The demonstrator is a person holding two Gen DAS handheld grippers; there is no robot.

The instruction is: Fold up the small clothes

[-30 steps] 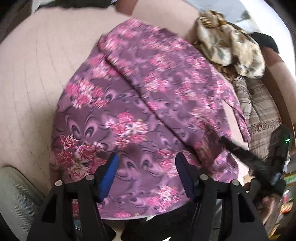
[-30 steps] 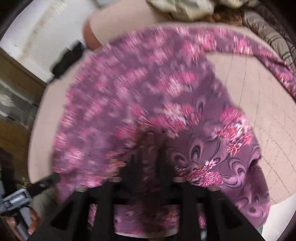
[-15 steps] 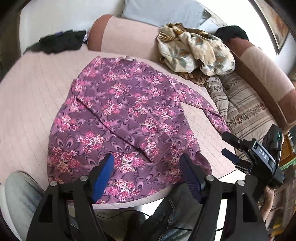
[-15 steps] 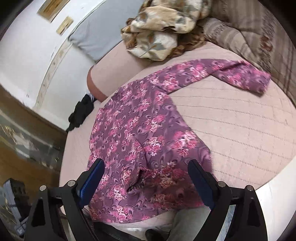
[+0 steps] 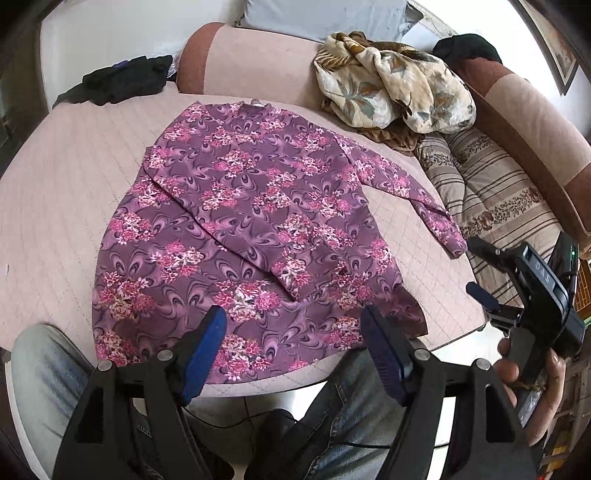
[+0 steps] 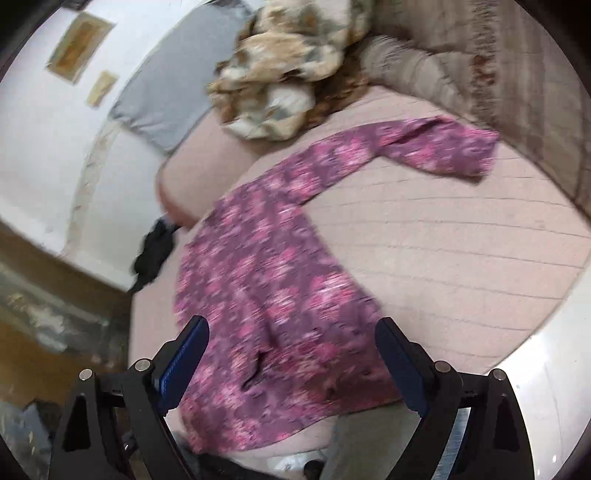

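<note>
A purple top with pink flowers (image 5: 258, 221) lies flat on the pink quilted sofa seat (image 5: 55, 206). One sleeve is folded slantwise across its body; the other sleeve (image 5: 417, 199) stretches out to the right. My left gripper (image 5: 293, 317) hovers open above the hem with nothing between its blue pads. My right gripper (image 6: 291, 328) is open wide over the top's (image 6: 280, 266) near right corner and holds nothing. In the left wrist view the right gripper (image 5: 476, 266) sits off the sofa's right front corner, held in a hand (image 5: 532, 384).
A crumpled beige leaf-print cloth (image 5: 391, 81) lies at the back. A striped cushion (image 5: 491, 192) is on the right, a black garment (image 5: 122, 79) at the back left and a grey pillow (image 5: 321, 14) behind. The person's jeans-clad knees (image 5: 44, 373) are under the seat's front edge.
Both grippers have drawn back and up from the top, so it shows whole. The right jaws, close together over the fabric a second ago, have spread wide.
</note>
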